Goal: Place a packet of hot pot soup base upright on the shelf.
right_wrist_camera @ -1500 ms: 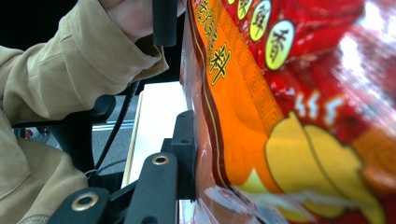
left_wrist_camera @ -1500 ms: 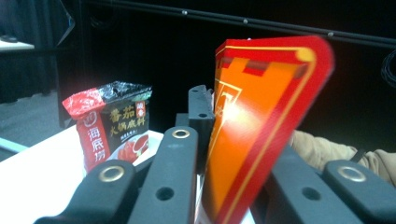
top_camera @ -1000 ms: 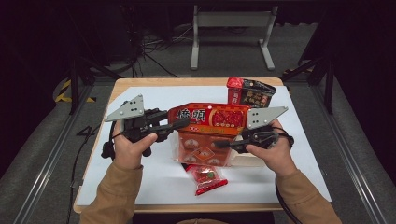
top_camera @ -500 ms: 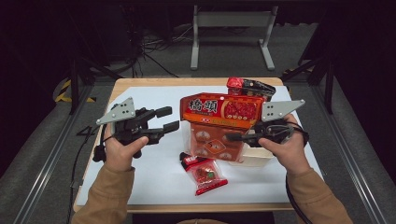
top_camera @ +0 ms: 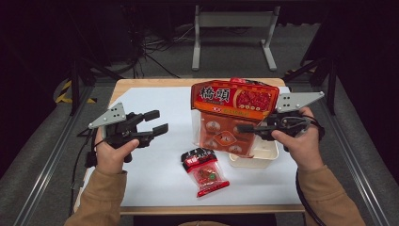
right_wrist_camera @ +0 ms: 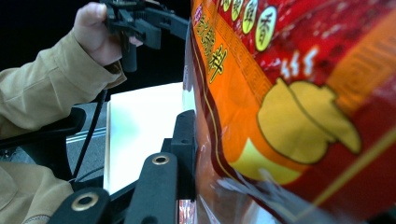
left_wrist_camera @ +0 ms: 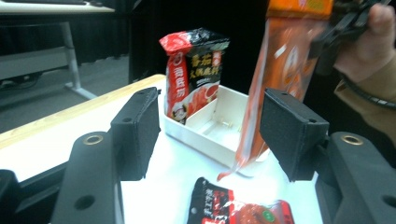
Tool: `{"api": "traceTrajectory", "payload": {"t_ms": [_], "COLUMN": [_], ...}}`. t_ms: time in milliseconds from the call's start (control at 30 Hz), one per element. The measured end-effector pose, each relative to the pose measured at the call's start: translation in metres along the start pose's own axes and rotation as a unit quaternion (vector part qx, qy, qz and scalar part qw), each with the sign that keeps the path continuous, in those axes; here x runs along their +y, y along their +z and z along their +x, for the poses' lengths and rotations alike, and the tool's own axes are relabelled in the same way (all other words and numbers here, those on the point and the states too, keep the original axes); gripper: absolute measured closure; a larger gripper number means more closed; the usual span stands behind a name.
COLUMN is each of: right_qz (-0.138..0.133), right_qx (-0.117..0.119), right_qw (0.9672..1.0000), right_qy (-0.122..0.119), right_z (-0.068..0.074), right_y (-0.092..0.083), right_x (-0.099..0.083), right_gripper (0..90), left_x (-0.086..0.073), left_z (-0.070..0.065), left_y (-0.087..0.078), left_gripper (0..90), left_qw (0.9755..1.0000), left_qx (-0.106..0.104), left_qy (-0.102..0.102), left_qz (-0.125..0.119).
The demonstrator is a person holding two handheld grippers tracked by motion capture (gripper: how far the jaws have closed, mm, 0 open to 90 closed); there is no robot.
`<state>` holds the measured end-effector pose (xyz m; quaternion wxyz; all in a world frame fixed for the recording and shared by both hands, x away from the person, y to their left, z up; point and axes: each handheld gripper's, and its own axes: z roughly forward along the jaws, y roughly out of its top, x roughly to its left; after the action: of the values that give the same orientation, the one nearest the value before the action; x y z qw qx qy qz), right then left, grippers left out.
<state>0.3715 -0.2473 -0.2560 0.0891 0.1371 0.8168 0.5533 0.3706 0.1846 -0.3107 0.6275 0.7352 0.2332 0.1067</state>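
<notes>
While the right gripper (top_camera: pixel 245 128) is pinching the large orange-red plastic pouch (top_camera: pixel 233 101) upright over the white plastic tray (top_camera: pixel 254 161) near the desk's right edge, the left gripper's (top_camera: pixel 157 121) jaws, just opening, are standing spread and empty; lowering the pouch into the tray is likely coming next.

Printed Chinese text on three food packets

The large orange pouch (top_camera: pixel 230 101) reads 橋頭 in bold black characters; the standing red-and-black packet (left_wrist_camera: pixel 192 70) carries 番茄, perhaps 火锅底料 beneath; lettering on the small red packet (top_camera: pixel 204 170) is too blurred to read
</notes>
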Motion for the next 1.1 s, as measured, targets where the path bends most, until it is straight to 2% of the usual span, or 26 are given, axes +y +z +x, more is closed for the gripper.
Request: {"api": "traceTrajectory", "payload": {"t_ms": [300,667,733,900,1100], "right_qz": [0.001,0.001,0.001,0.000,0.001], "right_qx": [-0.017,-0.044,-0.048,-0.051,-0.060], "right_qw": [0.9998,0.9990,0.9988,0.9987,0.9982], "right_qy": [-0.007,-0.004,-0.003,-0.008,-0.007], "right_z": [-0.004,-0.013,-0.016,-0.022,-0.031], "right_y": [-0.013,-0.024,-0.026,-0.028,-0.031], "right_x": [0.008,0.011,0.011,0.012,0.010], "right_gripper": [70.3,70.2,70.2,70.2,70.2], "left_x": [-0.005,-0.009,-0.010,-0.012,-0.014], "left_z": [0.005,0.010,0.012,0.013,0.014], "left_y": [-0.004,-0.008,-0.008,-0.010,-0.011], "left_gripper": [37.9,37.8,36.9,33.4,33.1], "left_qw": [0.9999,0.9997,0.9996,0.9993,0.9992], "left_qx": [0.011,0.020,0.024,0.034,0.036], "left_qy": [-0.004,-0.010,-0.009,0.007,0.006], "left_qz": [0.006,0.009,0.008,0.010,0.013]}}
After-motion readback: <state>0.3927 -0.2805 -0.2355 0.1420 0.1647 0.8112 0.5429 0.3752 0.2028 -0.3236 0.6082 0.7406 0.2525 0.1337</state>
